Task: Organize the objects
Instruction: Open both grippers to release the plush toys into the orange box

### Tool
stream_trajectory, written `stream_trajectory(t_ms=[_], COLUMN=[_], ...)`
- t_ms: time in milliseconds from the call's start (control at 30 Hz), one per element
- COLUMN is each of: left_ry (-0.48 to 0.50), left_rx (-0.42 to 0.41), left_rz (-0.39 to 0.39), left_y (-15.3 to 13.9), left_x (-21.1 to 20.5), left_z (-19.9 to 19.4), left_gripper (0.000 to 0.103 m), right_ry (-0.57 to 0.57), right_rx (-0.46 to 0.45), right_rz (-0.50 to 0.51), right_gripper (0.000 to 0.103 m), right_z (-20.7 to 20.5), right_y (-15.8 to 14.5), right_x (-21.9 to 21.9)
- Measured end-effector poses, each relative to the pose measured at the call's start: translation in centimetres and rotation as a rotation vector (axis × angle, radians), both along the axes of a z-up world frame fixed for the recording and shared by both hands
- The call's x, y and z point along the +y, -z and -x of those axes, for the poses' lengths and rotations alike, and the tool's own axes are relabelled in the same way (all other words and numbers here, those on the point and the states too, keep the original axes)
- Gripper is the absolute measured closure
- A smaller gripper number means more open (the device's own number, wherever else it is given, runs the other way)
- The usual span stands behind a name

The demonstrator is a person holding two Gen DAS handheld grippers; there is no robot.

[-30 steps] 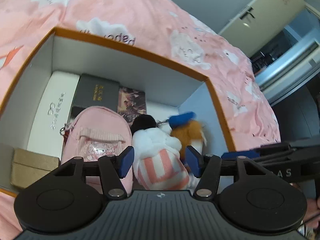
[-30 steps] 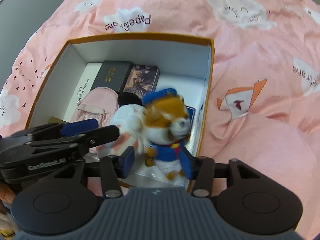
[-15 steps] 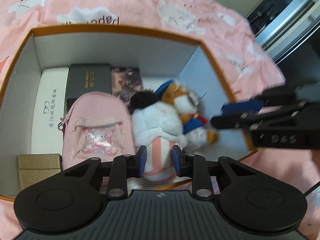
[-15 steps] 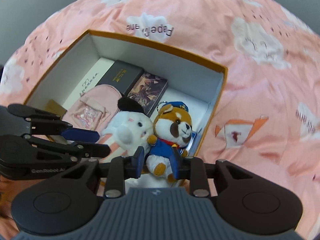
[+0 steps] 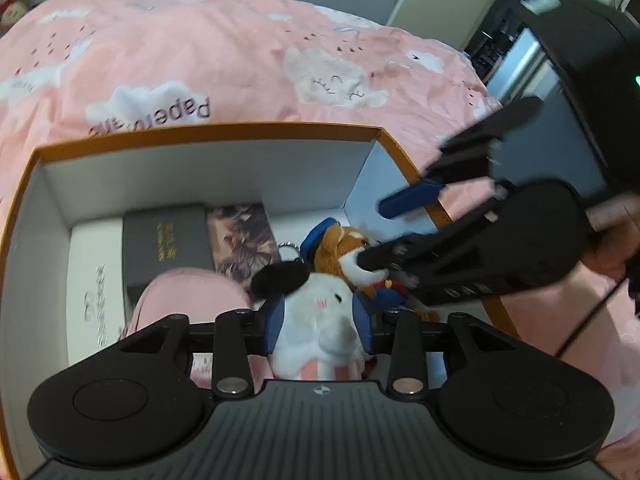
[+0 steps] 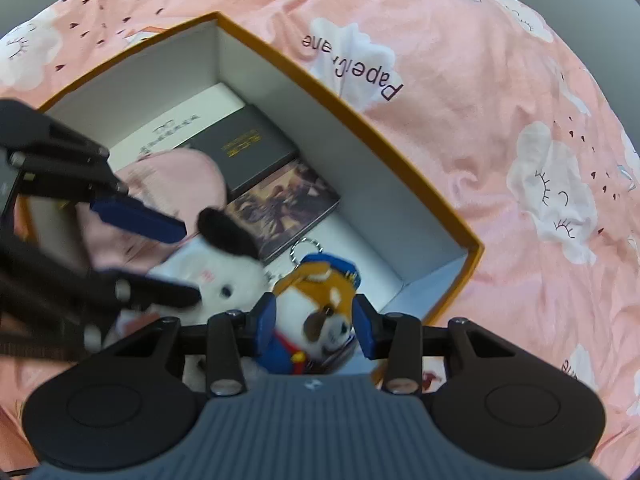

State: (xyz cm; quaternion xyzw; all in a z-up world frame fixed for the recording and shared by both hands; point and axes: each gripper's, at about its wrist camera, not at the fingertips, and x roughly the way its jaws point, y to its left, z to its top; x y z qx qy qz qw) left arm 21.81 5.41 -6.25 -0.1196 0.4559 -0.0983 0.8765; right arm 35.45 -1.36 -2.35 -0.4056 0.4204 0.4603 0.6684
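1. Box (image 5: 208, 128), orange-rimmed with white inside walls, is sitting on a pink cloud-print bedspread (image 5: 240, 60) and filling the middle of both views.
2. Left claw (image 5: 318, 328) is pointing down at the lower centre of its view; its jaws are opening, with the white plush (image 5: 320, 312) between the blue pads, which are lying against its sides.
3. Right claw (image 6: 314, 326) is sitting at the lower centre of its view; its jaws are opening too, with the orange plush dog (image 6: 320, 300) in a blue cap between the pads, the right pad looking slightly clear of it.
4. Both plush toys are sitting inside the box, side by side and touching.
5. Pink pouch (image 5: 192, 292) is lying left of the white plush.
6. Dark case (image 6: 244, 148), picture card box (image 6: 280, 204) and white case (image 6: 180, 128) are lying flat along the far wall.
7. A hand (image 5: 616, 240) is gripping the right claw at the right edge.
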Motion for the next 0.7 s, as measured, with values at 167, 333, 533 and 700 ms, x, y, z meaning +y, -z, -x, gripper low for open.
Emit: stream_trajectory(t_ms=[167,333,533,700], left_ry=[0.036,0.054,0.044,0.024], left_rx=[0.003,0.024,0.041,0.043], left_rz=[-0.063,-0.124,-0.148,-0.148], left_y=[1.1,1.6,2.0,2.2], left_x=[-1.1,-1.7,-1.7,-1.5], left_z=[-1.4,-1.4,-0.9,-0.8], left_gripper=[0.056,0.053,0.054,0.054], right_ry=[0.055,0.057,0.1,0.118], right_rx=[0.06,0.089,0.142,0.179], right_rz=[-0.003,0.019,0.071,0.128], right_gripper=[0.059,0.062,0.067,0.068], right_z=[-2.5,-3.1,-3.1,-2.3], right_y=[1.6,3.4,3.6,3.8], right_x=[1.7,2.9,3.1,3.0])
